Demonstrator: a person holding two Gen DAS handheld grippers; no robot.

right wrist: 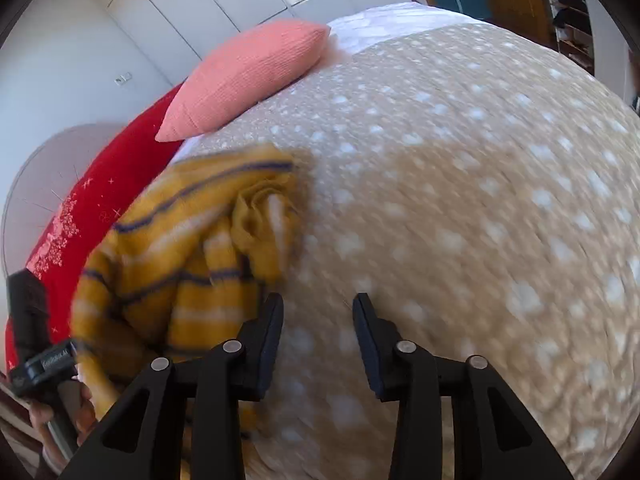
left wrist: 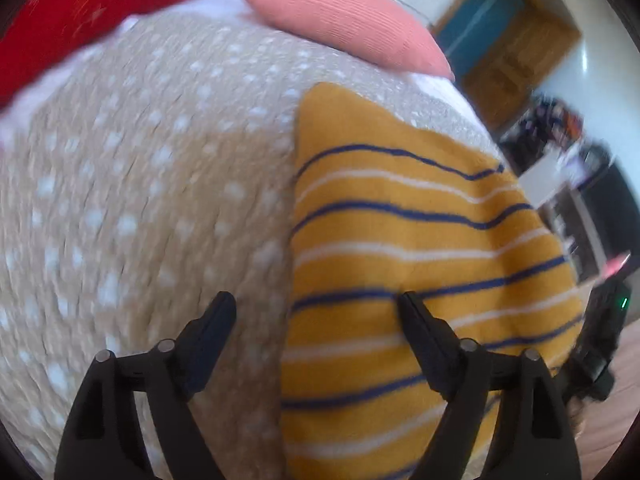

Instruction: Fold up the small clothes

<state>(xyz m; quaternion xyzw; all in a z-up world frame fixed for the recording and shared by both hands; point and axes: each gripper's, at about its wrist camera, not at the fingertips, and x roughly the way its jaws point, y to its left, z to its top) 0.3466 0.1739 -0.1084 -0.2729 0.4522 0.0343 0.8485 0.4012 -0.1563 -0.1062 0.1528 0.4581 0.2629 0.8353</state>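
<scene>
A mustard-yellow knitted garment (left wrist: 420, 272) with navy and white stripes lies on the beige white-dotted blanket (left wrist: 140, 200). My left gripper (left wrist: 316, 308) stands open above the garment's left edge: its right finger is over the stripes, its left finger over bare blanket, and nothing is pinched. In the right wrist view the garment (right wrist: 180, 260) looks bunched and blurred at the left. My right gripper (right wrist: 318, 308) is open just right of it, with only the blanket (right wrist: 460, 220) showing between its fingers. The left finger (right wrist: 268, 332) sits beside the garment's edge.
A salmon-pink cushion (left wrist: 340, 20) and a red cushion (left wrist: 80, 12) with sparkle print lie at the bed's far side. White sheet (right wrist: 392, 20) shows beyond the blanket. A wooden door and shelves stand past the bed. A hand (right wrist: 44, 412) on the other gripper's body shows at lower left.
</scene>
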